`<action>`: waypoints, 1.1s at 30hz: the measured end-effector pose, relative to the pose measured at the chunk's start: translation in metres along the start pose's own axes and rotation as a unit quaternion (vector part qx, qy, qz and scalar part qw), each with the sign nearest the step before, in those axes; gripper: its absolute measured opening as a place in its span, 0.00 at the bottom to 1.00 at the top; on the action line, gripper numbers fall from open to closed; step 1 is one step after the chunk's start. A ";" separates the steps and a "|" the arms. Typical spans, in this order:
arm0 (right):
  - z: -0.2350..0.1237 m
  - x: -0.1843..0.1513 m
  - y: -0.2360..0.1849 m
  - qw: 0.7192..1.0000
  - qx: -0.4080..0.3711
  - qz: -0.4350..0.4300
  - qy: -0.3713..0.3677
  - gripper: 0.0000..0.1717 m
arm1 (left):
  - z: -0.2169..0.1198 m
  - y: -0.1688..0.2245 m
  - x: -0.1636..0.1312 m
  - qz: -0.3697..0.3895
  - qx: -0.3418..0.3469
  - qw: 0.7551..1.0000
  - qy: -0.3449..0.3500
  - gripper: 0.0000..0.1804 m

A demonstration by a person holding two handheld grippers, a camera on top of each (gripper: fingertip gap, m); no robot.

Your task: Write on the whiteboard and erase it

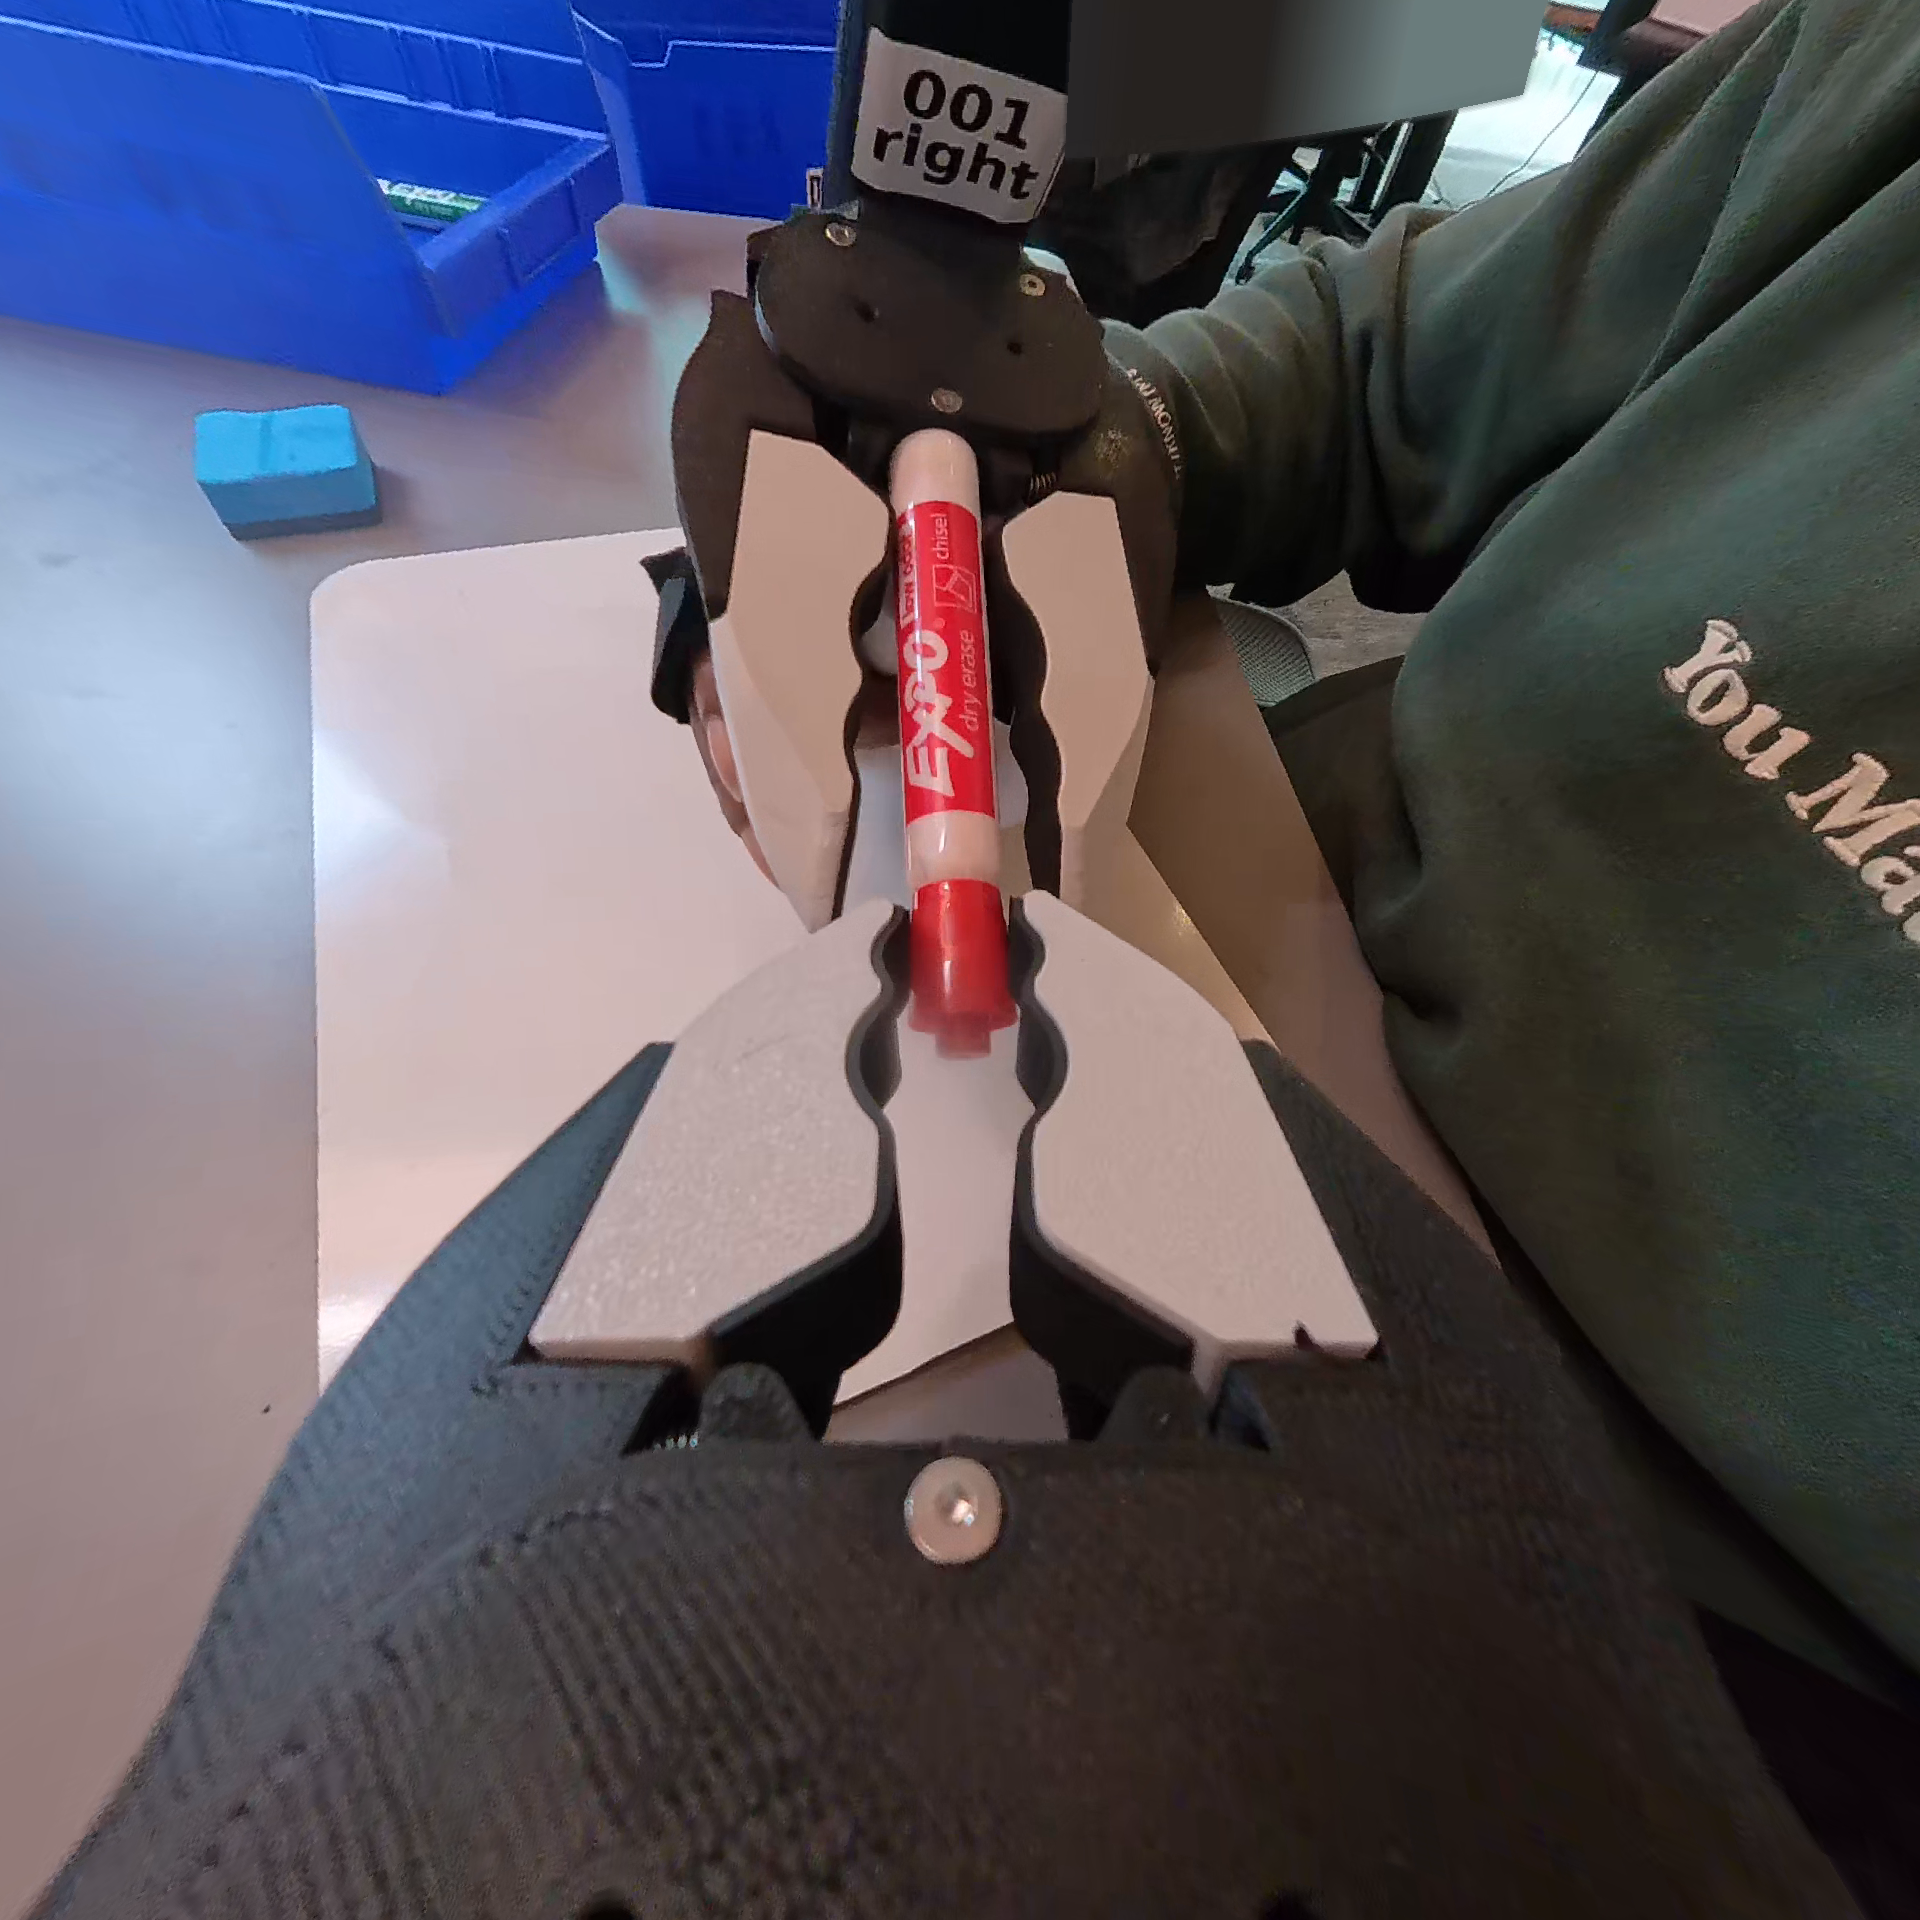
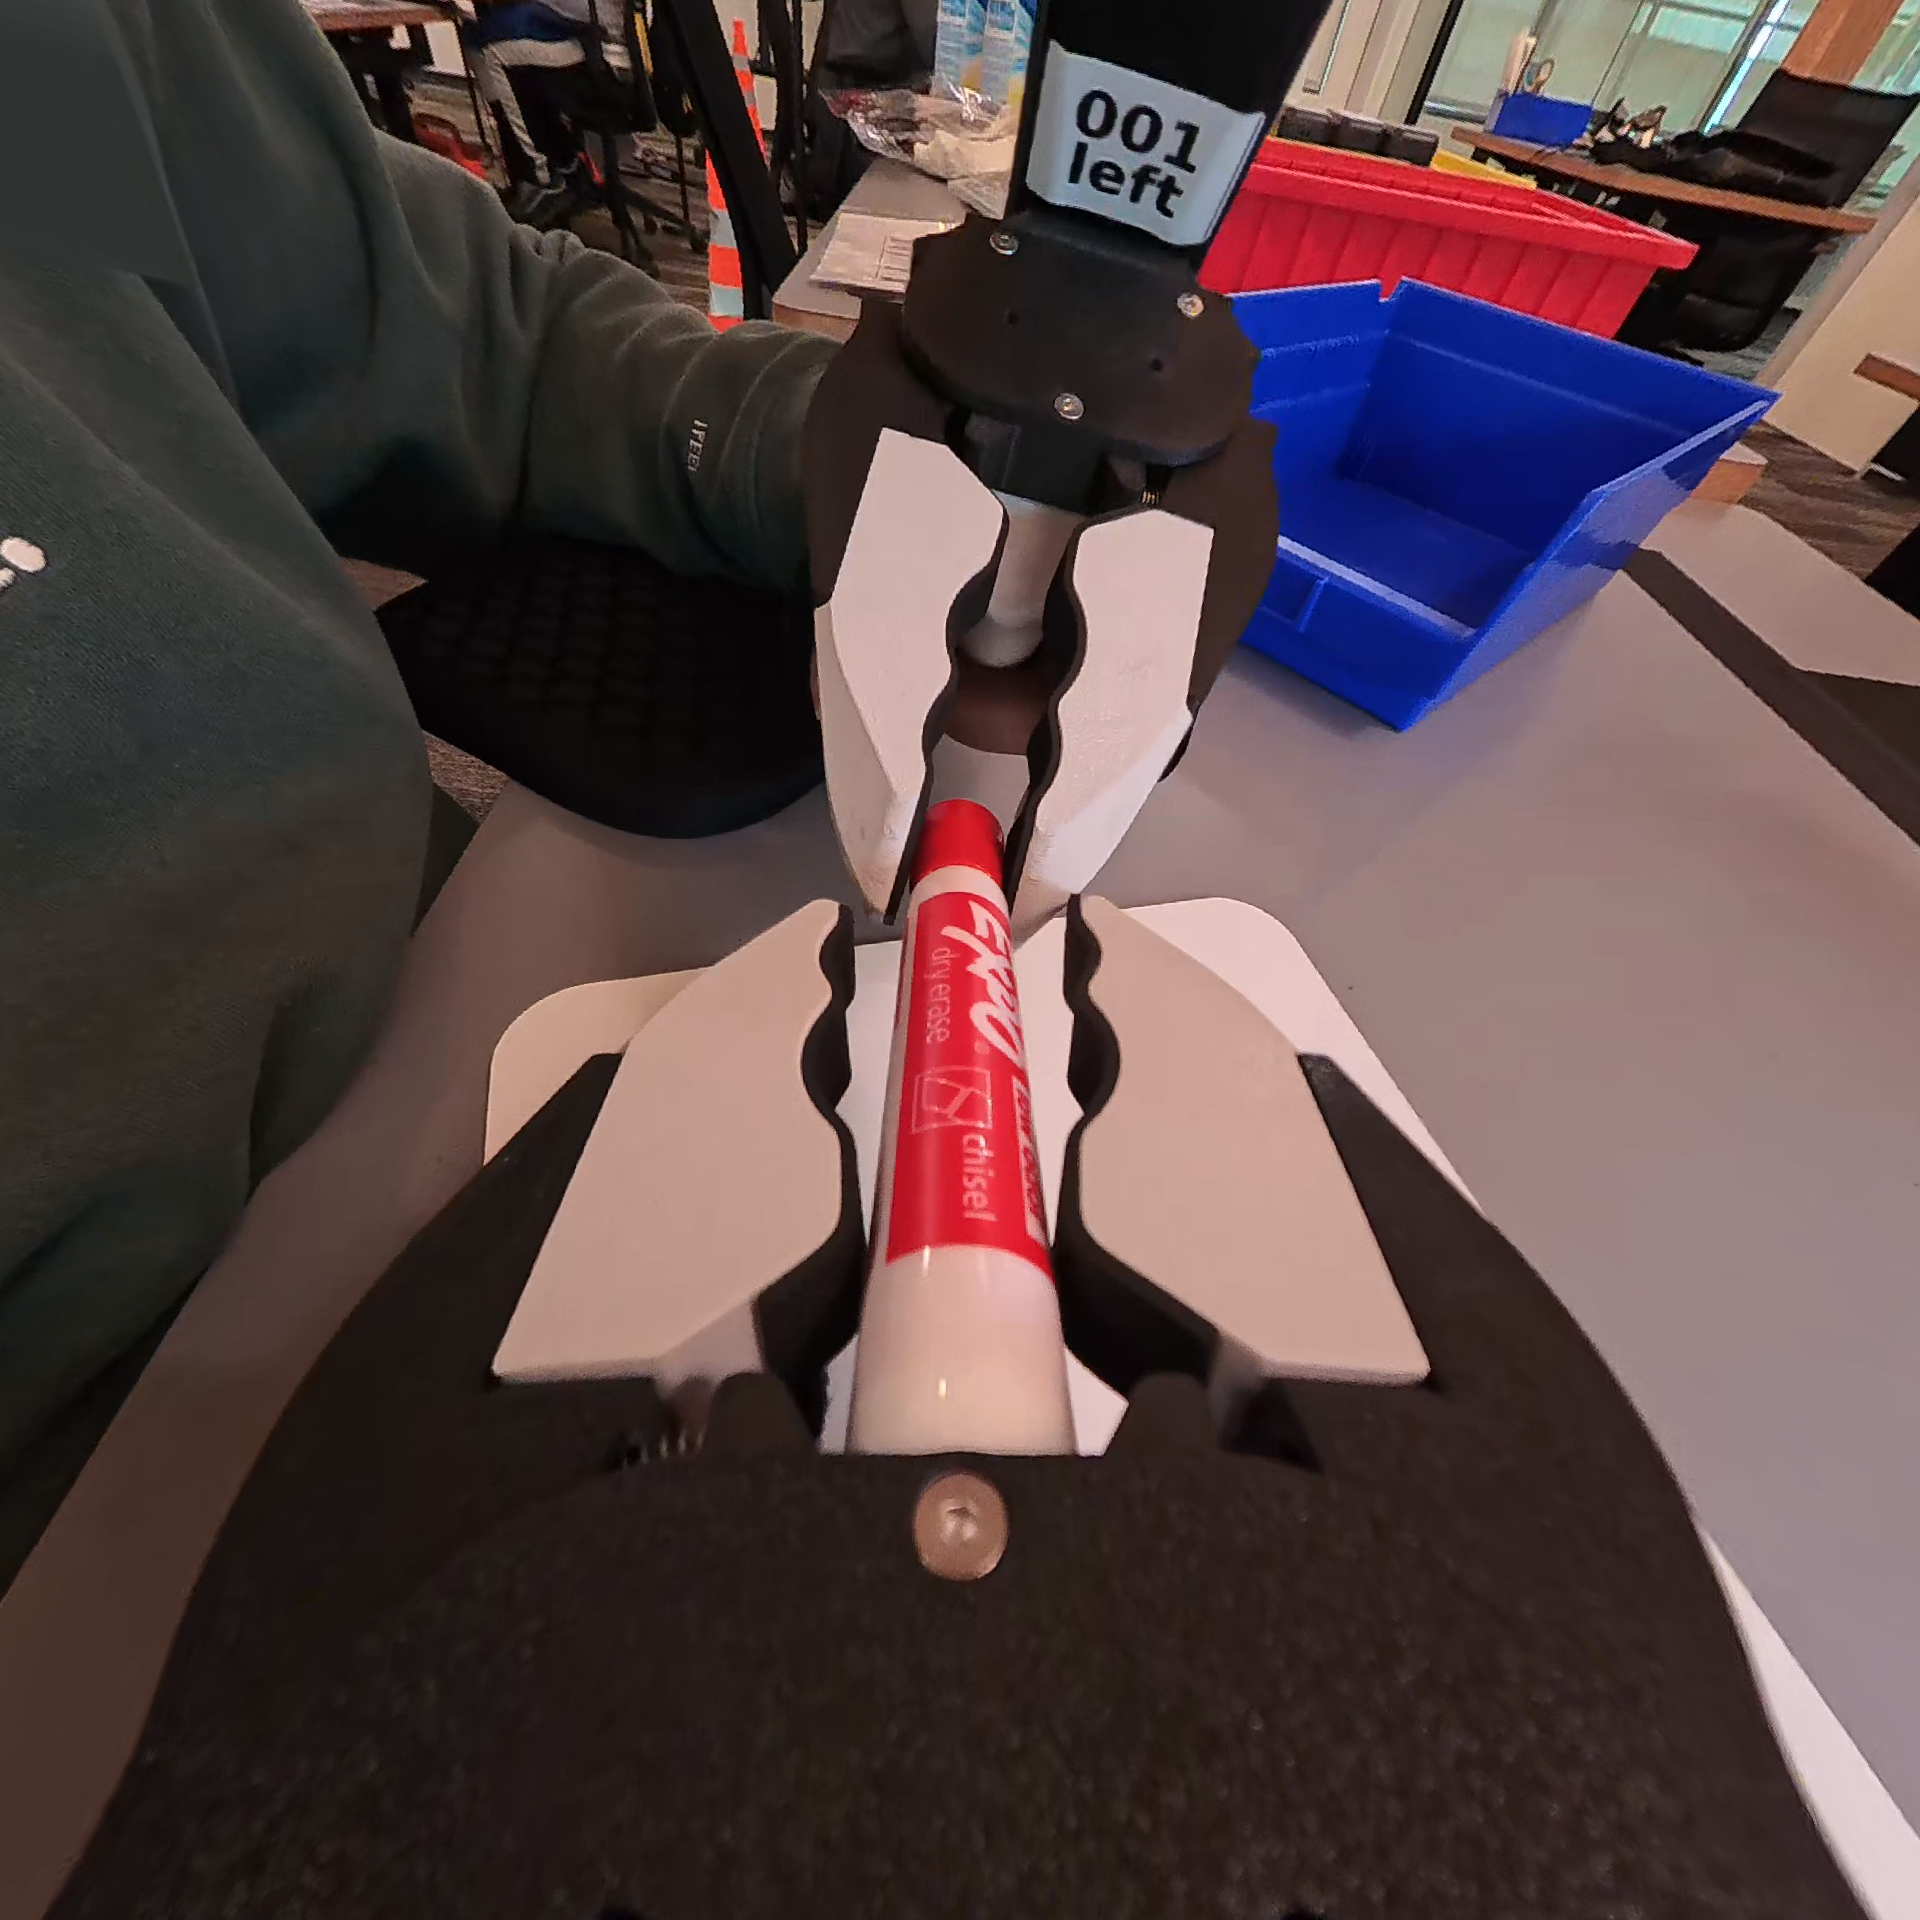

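**Uncapping the marker: grip the barrel before pulling**

Red marker (image 2: 966, 1091): lengthwise in the centre of both views, bridging the two grippers above the whiteboard (image 1: 468, 831). Red cap (image 1: 956, 966): clamped between the tips of the left gripper (image 1: 956, 914), pads pressed on both sides. White and red barrel: running down the channel of the right gripper (image 2: 958, 920), rear end deep in the throat at lower centre of the right wrist view. Right jaws half-wide, with a gap showing between each fingertip and the barrel, so not yet a grasp.

Procedure, as judged from this position:
1. Close the right jaws squarely on the labelled section of the barrel, seating it in one of the wavy pad notches.
2. Confirm firm pad contact on both sides before applying any load.
3. Hold the clamp on the cap without slackening.
4. Pull the two grippers apart along the marker's axis; avoid bending, which could make the cap twist out of the tips.
5. Keep the tip clear of the board until fully uncapped.

Board surface unmarked where visible. Blue eraser (image 1: 286, 468): on the table (image 2: 1558, 935) at upper left of the left wrist view, well apart from the marker. Blue bin (image 1: 312, 208): behind the eraser.
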State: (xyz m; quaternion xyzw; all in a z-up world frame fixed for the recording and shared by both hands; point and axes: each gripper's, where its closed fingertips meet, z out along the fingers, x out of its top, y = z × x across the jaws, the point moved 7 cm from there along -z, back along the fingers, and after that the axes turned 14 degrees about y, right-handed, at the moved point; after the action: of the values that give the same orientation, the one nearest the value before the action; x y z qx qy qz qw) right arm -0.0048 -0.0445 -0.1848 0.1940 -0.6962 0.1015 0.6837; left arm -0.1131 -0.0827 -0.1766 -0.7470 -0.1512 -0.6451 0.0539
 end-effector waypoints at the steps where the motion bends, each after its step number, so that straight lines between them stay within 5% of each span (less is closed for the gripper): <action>1: 0.000 -0.001 0.000 1.000 0.001 -0.001 -0.001 0.23 | 0.000 0.000 -0.001 0.001 0.000 1.000 -0.002 0.10; 30: -0.002 0.023 0.004 0.995 -0.018 0.068 0.065 0.18 | -0.007 -0.002 0.017 -0.030 -0.006 0.995 0.098 0.11; 33: -0.054 0.052 0.029 0.980 -0.054 0.090 0.170 0.18 | -0.045 -0.022 0.017 -0.063 0.035 0.989 0.130 0.10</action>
State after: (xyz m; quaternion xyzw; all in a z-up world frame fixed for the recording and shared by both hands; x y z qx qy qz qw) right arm 0.0333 -0.0035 -0.1276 0.0726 -0.5891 0.1563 0.7895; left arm -0.1604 -0.0715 -0.1550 -0.6434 -0.2124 -0.7332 0.0582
